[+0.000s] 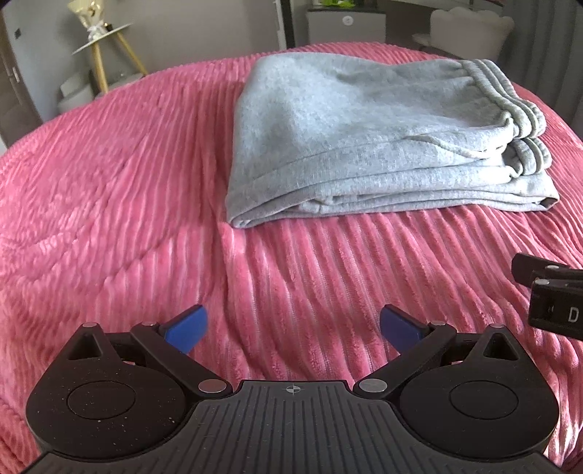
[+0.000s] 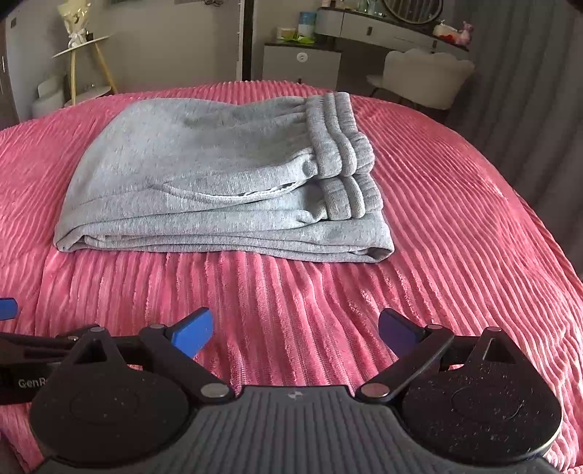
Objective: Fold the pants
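Grey sweatpants [image 1: 371, 138] [image 2: 218, 182] lie folded in a flat stack on the pink ribbed bedspread [image 1: 127, 189] [image 2: 455, 218], with the ribbed waistband on the right side of the stack. My left gripper [image 1: 293, 326] hovers open over the bedspread, well short of the pants, with nothing between its blue pads. My right gripper [image 2: 295, 328] is open too, empty, near the bed's front, also apart from the pants. Part of the right gripper's black body [image 1: 550, 291] shows at the right edge of the left wrist view.
Beyond the bed stand a gold-legged side table [image 1: 102, 40] [image 2: 83, 54] at the left, a grey cabinet [image 2: 302, 62], a white chair [image 2: 422, 76] and a vanity desk with a mirror [image 2: 393, 25]. A grey curtain [image 2: 528, 91] hangs at the right.
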{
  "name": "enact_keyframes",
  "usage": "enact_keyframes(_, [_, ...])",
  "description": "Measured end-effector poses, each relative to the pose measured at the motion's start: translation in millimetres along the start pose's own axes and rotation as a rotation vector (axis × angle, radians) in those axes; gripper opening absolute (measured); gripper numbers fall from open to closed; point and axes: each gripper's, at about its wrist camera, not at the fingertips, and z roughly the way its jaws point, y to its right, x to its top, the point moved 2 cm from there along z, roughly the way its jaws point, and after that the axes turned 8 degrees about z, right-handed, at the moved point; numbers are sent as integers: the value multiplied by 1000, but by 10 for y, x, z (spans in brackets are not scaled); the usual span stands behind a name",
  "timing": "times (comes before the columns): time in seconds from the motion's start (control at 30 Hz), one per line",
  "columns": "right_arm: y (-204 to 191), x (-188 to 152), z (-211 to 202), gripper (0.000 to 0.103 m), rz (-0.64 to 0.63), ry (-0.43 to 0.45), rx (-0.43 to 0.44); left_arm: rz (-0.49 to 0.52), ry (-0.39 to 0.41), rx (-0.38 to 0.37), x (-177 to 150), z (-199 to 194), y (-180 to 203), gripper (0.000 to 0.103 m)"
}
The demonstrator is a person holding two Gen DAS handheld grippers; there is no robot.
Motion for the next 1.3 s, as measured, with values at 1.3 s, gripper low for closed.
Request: enact_keyframes(1.3, [26,-6,-71,97,0,14,4,-29,-30,-5,-10,22,-44,103])
